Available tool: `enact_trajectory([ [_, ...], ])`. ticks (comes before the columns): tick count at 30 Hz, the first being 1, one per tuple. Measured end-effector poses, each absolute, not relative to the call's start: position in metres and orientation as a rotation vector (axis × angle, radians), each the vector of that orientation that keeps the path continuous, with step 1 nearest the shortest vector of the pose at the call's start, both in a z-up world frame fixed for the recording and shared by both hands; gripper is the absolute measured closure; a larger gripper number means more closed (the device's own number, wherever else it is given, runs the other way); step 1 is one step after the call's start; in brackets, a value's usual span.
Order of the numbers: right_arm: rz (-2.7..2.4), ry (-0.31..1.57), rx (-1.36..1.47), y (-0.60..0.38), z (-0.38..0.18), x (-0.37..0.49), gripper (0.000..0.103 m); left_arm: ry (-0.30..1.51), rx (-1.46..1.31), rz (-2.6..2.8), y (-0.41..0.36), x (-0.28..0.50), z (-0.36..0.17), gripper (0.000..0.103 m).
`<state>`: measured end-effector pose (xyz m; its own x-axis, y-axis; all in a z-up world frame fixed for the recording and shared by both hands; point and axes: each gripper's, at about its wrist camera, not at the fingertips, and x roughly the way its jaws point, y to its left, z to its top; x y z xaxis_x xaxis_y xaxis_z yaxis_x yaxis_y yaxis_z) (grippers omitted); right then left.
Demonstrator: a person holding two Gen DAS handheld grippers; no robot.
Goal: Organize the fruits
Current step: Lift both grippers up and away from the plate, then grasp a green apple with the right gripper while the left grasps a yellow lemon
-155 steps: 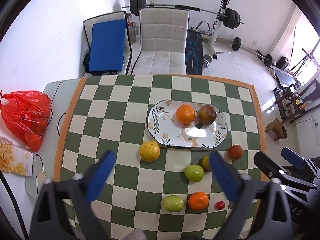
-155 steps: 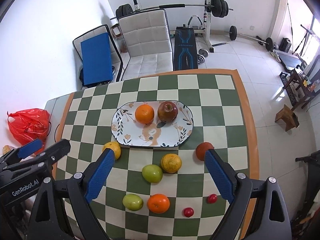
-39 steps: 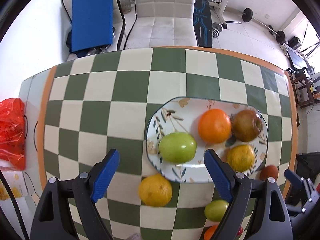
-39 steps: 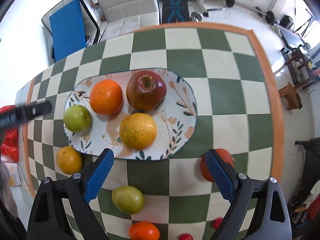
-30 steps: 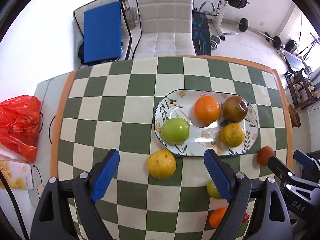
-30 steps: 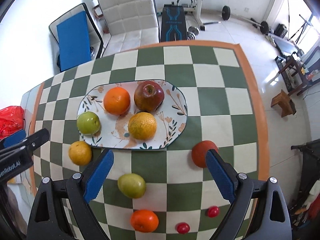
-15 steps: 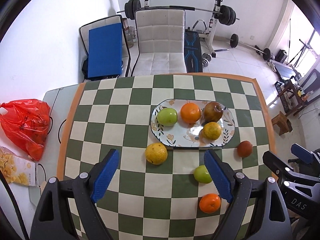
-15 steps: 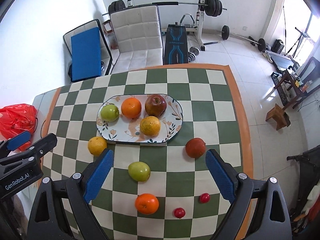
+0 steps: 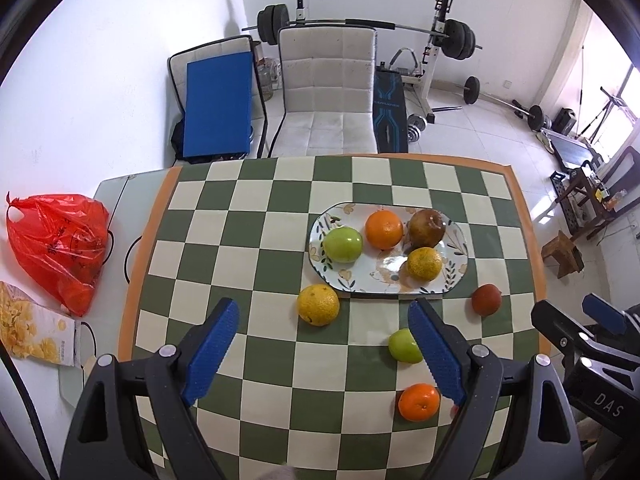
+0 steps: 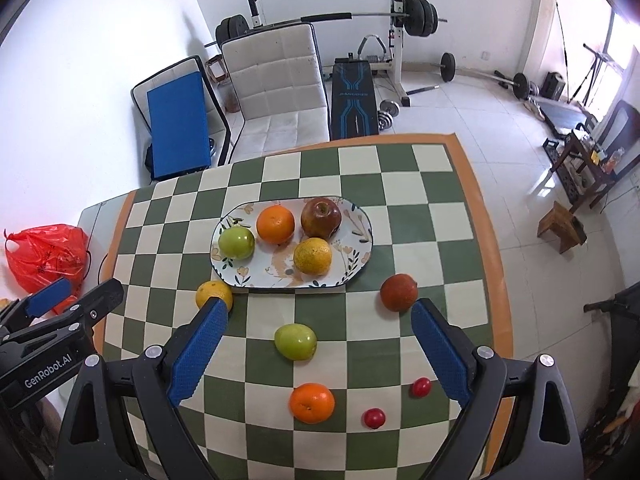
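Both tongs, left tongs and right tongs, spread apart, empty, above desk. Four fruits on plate; yellow citrus, green apple, orange near plate.

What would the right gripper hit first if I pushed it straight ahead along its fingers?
Most likely the loose green apple on the checkered tablecloth; it sits between the open fingers of the right gripper. Depth is unclear; the orange lies lower in view.
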<state>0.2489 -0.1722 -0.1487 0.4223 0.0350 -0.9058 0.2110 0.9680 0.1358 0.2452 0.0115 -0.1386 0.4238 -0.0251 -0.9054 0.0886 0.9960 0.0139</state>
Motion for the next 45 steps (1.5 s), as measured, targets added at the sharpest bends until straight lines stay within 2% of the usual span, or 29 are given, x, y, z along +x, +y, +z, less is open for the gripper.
enact_trajectory([
  [1, -0.107, 1.141, 0.253, -0.172, -0.154, 0.251, 0.008, 1.141, 0.064, -0.058, 0.014, 0.249, -0.144, 0.013],
  [2, -0.105, 1.155, 0.261, -0.172, -0.162, 0.254, 0.008, 1.157, 0.070, -0.043, 0.018, 0.254, -0.151, 0.001],
  [6, -0.079, 1.265, 0.303, -0.169, -0.218, 0.271, 0.008, 1.201, 0.112, 0.035, 0.033, 0.269, -0.185, 0.000],
  [15, -0.039, 1.555, 0.395, -0.139, -0.368, 0.297, 0.008, 1.479, 0.050, 0.063, 0.060, 0.309, -0.286, 0.000],
  [17, -0.047, 1.587, 0.410, -0.135, -0.388, 0.299, 0.011, 1.550, 0.006, 0.049, 0.060, 0.317, -0.309, 0.000],
  [24, -0.055, 1.634, 0.442, -0.130, -0.423, 0.298, 0.036, 1.653, -0.045, -0.011, 0.041, 0.340, -0.357, 0.000],
  [28, -0.035, 1.657, 0.429, -0.133, -0.421, 0.295, 0.038, 1.664, 0.065, -0.082, 0.018, 0.345, -0.375, 0.000],
  [29, -0.037, 1.660, 0.423, -0.136, -0.419, 0.294, 0.038, 1.661, 0.096, -0.101, 0.012, 0.344, -0.379, 0.003],
  [31, -0.039, 1.668, 0.419, -0.142, -0.421, 0.289, 0.038, 1.655, 0.155, -0.128, 0.003, 0.341, -0.383, 0.022],
  [32, -0.037, 1.673, 0.423, -0.144, -0.422, 0.288, 0.038, 1.656, 0.181, -0.138, -0.001, 0.339, -0.385, 0.044],
  [35, -0.027, 1.675, 0.462, -0.150, -0.426, 0.285, 0.038, 1.641, 0.221, -0.142, -0.008, 0.332, -0.385, 0.043],
  [45, -0.009, 1.681, 0.475, -0.161, -0.426, 0.287, 0.037, 1.700, 0.040, -0.154, -0.005, 0.272, -0.386, 0.043],
])
